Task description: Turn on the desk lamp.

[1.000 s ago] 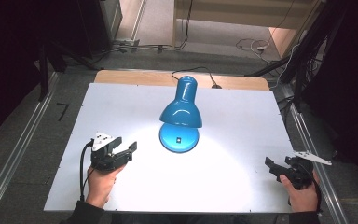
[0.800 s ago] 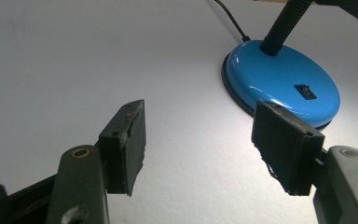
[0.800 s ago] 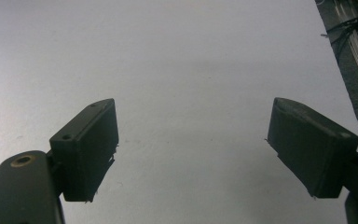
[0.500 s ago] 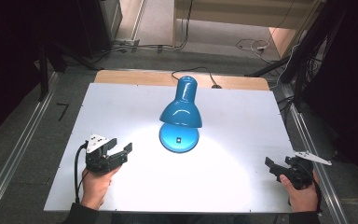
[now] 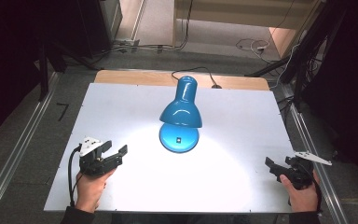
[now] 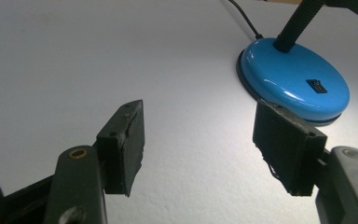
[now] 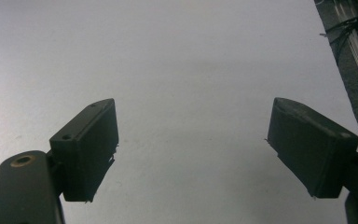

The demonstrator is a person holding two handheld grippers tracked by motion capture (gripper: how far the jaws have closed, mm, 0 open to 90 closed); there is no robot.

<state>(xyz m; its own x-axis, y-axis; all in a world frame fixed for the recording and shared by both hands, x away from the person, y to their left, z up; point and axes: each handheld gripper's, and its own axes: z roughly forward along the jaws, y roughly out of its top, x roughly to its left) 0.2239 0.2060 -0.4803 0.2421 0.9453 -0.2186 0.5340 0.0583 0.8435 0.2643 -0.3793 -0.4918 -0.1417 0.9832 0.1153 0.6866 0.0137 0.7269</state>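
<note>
Tongs spread, lamp between them

Jaws of the left gripper (image 5: 116, 155) stand apart on nothing, aimed at the glossy blue metal desk lamp (image 5: 181, 114); the right gripper (image 5: 271, 165) is spread likewise. The lamp stands mid-table on the white tabletop (image 5: 242, 116), round base (image 6: 292, 80) near the left gripper, shade facing down, neck leaning toward the far edge.

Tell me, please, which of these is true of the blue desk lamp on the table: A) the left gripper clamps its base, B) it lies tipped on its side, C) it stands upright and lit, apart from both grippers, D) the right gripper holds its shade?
C: the blue desk lamp stands on its base, casting light on the table, with the left gripper and right gripper both open and apart from it.
</note>
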